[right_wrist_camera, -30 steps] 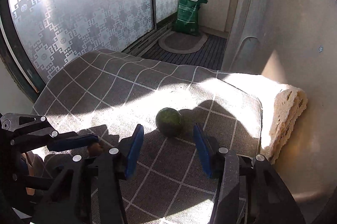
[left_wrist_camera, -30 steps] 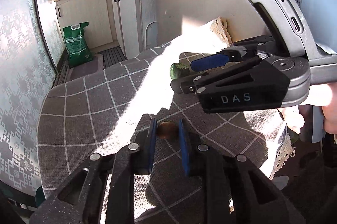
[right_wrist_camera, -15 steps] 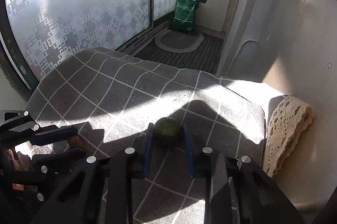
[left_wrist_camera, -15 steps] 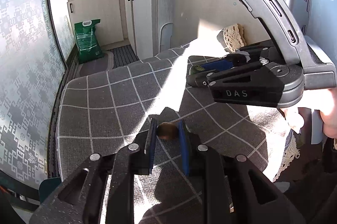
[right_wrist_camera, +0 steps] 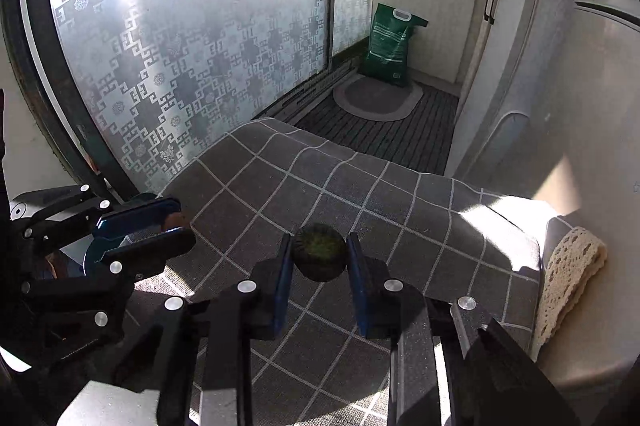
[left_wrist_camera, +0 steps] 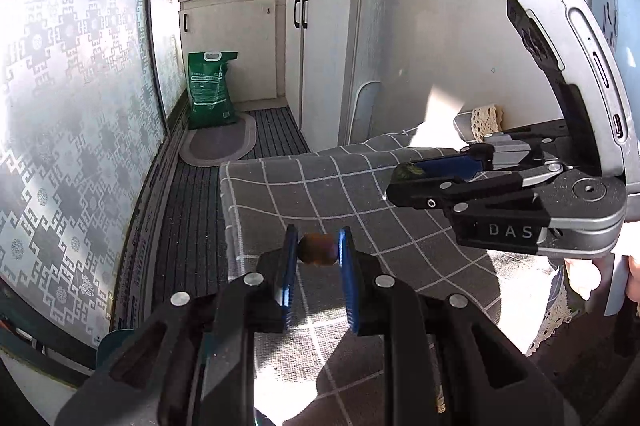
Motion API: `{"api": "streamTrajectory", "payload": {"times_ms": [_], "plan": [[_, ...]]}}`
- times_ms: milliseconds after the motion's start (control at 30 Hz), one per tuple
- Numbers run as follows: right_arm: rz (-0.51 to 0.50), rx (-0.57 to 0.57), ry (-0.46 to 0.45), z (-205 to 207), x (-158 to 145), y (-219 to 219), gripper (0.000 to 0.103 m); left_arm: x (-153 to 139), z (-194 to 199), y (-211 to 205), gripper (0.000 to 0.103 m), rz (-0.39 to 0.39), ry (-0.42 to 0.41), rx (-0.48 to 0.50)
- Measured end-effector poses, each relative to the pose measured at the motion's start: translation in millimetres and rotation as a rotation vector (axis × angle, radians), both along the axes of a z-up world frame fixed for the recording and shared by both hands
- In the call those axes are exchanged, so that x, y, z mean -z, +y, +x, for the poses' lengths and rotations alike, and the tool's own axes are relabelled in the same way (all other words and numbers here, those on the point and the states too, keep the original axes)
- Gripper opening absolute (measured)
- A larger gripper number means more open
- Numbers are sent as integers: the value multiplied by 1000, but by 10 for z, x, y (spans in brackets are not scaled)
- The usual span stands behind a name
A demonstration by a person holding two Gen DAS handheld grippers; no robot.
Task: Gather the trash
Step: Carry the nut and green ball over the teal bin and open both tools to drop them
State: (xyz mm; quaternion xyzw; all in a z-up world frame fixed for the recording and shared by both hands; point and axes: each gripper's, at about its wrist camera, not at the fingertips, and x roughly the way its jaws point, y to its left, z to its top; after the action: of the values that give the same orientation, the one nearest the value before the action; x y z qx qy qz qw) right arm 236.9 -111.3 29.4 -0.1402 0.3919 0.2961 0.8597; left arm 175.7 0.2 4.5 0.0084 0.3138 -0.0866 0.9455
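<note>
In the left wrist view my left gripper (left_wrist_camera: 318, 252) is shut on a small brown nut-like piece of trash (left_wrist_camera: 319, 250), held above the edge of the grey checked tablecloth (left_wrist_camera: 320, 194). My right gripper (right_wrist_camera: 320, 258) is shut on a round dark green ball of trash (right_wrist_camera: 319, 257), lifted over the cloth. The right gripper (left_wrist_camera: 404, 174) also shows at the right of the left wrist view with the green ball (left_wrist_camera: 406, 171) at its tips. At the left of the right wrist view, the left gripper (right_wrist_camera: 176, 224) hides most of its brown piece.
A green sack (left_wrist_camera: 210, 90) stands on an oval mat (left_wrist_camera: 218, 144) by white cabinets (left_wrist_camera: 320, 58). Patterned frosted glass (right_wrist_camera: 180, 46) runs along the left. A lace trim (right_wrist_camera: 572, 266) hangs at the table's right corner beside a white fridge (left_wrist_camera: 460, 46). A hand (left_wrist_camera: 588, 274) grips the right tool.
The right gripper closed onto the green ball and lifted it. Both grippers rose and drew back from the table, so more of the floor and cabinets shows.
</note>
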Motion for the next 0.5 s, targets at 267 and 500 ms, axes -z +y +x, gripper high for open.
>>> {"api": "streamTrajectory", "payload": {"times_ms": [267,500], "plan": [[11,-76,-9,-206,-126,429,26,-114,-179,481,22,-4,-35,-117],[8,-135,-12,-377,-176,782,26,-99,-309,731,22,5,-31,-159]]}}
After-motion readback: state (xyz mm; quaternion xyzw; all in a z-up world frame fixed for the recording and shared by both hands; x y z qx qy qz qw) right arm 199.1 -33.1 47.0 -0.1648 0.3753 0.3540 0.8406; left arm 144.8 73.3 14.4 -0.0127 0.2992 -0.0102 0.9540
